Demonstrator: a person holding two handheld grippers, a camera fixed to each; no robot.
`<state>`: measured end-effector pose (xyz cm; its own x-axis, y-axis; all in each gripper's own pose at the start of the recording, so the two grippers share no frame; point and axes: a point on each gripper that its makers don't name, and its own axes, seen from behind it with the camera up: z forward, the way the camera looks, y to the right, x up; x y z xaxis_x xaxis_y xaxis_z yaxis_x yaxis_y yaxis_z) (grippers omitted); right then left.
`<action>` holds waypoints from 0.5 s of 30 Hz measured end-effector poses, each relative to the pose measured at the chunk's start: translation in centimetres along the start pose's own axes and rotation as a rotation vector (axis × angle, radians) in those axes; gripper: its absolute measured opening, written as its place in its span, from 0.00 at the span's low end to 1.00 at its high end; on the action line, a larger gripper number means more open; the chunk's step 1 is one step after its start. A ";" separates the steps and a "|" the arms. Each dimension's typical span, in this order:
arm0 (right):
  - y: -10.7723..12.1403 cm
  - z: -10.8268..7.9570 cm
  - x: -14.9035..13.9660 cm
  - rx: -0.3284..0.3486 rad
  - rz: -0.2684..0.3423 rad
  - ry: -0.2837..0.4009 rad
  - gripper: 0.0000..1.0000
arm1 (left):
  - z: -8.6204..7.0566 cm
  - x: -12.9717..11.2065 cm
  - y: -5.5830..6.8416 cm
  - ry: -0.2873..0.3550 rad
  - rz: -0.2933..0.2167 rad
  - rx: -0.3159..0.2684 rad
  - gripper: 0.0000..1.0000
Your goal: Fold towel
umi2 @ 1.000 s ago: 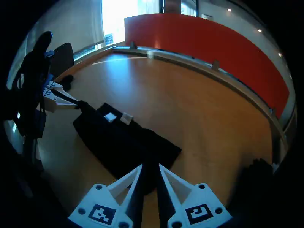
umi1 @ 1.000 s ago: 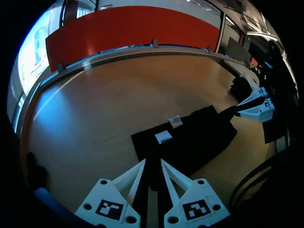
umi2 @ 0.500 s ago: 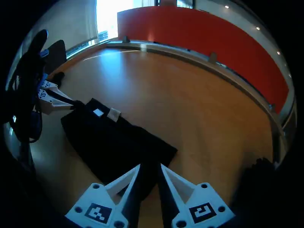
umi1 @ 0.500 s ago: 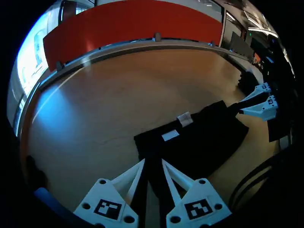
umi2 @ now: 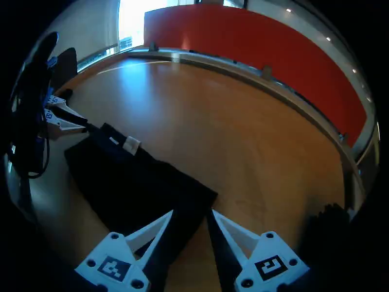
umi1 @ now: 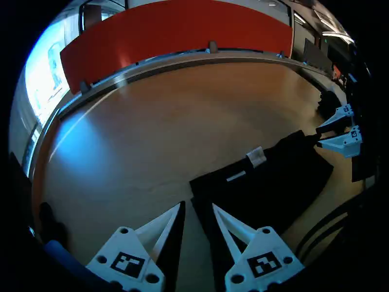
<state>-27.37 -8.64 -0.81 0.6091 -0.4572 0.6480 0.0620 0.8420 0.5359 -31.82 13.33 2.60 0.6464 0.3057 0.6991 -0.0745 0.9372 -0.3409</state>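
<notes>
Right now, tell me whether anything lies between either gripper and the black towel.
Nothing visible does. The left gripper and the right gripper each straddle a corner of the black towel, which lies on the wooden table.

Matt black cloth towel [umi1: 272, 185], glossy wood table [umi1: 160, 121]

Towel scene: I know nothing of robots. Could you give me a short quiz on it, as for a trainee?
1. True or false: the towel is white.
2. What stands along the table's far edge? A) red panel B) green curtain C) bookshelf
3. Fill in: the towel lies on a ___ table.
Key: 1 false, it is black; 2 A; 3 wooden.
</notes>
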 end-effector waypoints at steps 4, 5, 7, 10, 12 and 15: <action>0.6 -0.1 0.3 -0.018 0.008 0.013 0.65 | 0.0 0.1 -0.3 -0.002 -0.024 -0.005 0.43; 0.7 -0.1 0.3 -0.023 0.010 0.016 0.67 | -0.1 0.1 -0.3 -0.003 -0.032 -0.008 0.47; 1.0 -0.2 0.4 -0.033 0.019 0.022 0.73 | -0.1 0.0 -0.5 -0.005 -0.048 -0.008 0.56; 1.4 -0.2 0.5 -0.042 0.031 0.030 0.90 | -0.3 -0.1 -0.8 -0.004 -0.066 -0.002 0.66; 1.5 -0.3 0.6 -0.045 0.038 0.034 0.91 | -0.4 -0.1 -1.0 -0.001 -0.072 0.002 0.67; 1.5 -0.6 0.7 -0.044 0.043 0.040 0.91 | -0.6 -0.1 -1.2 0.003 -0.075 0.004 0.67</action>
<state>-26.42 -7.55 0.07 0.6431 -0.4097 0.6470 0.0698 0.8727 0.4832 -31.32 12.11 2.54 0.6528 0.2336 0.7206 -0.0283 0.9581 -0.2849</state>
